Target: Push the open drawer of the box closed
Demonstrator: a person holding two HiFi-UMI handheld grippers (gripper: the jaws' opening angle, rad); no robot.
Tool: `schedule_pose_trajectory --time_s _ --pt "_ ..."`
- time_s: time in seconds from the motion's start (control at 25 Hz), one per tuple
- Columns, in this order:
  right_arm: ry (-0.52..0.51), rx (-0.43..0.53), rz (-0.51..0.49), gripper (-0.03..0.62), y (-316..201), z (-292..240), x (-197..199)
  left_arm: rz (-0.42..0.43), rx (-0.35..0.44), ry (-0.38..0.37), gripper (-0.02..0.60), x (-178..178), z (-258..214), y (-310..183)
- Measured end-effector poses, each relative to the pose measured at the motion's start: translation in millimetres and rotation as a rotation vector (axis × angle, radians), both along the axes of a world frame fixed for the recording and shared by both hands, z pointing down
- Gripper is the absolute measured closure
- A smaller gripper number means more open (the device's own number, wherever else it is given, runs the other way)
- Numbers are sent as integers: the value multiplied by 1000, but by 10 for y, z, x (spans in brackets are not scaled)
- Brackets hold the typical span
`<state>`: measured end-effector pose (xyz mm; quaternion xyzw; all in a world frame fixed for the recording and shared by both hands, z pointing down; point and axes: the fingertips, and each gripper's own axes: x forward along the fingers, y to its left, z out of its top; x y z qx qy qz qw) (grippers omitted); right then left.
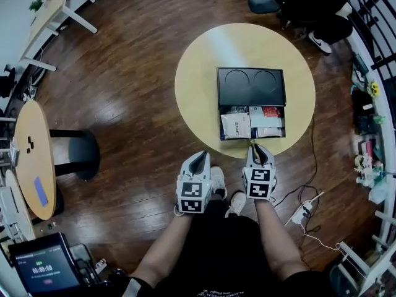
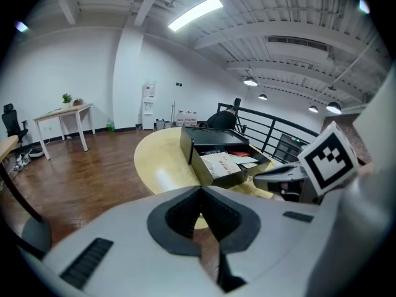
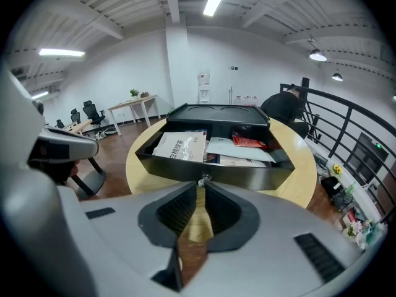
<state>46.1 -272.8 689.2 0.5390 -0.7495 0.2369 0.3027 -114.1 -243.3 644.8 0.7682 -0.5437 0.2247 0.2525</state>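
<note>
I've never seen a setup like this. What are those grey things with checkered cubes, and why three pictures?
No robot here: a person holds a two-jaw gripper in each hand. The top-down picture comes from a camera on the person's head; the other two from cameras riding on the grippers. On the round table sits a black box, its open drawer holding papers. The right gripper is at the drawer's front, the left gripper over the floor. Both are shut and hold nothing.

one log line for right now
drawer open | right gripper shut, tips at drawer front | left gripper shut, short of table
</note>
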Motion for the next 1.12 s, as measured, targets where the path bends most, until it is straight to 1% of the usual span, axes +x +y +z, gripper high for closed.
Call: schedule_pose_trajectory --time_s 0.16,0.28,0.4,0.64,0.76,0.92,1.04,1.12 --pt "7 -23 16 534 -94 95 -17 9 -3 -6 581 -32 19 -78" --pt "24 -34 28 533 -142 114 23 18 -8 0 581 3 47 -98" --pt "33 -48 16 530 -126 135 55 30 -14 7 581 69 59 -59" --pt "34 -67 14 522 -121 150 36 49 -1 7 581 91 45 -108" --pt "36 -68 18 522 -126 147 53 36 11 -9 581 24 51 -150" --pt "8 -73 36 522 -142 159 53 -1 11 -29 581 -150 57 -225" --pt "1 -67 40 522 -168 135 30 -17 17 -14 581 -163 -23 -289" --pt "-3 -62 40 522 -195 109 15 -11 15 -17 581 -145 -4 -289"
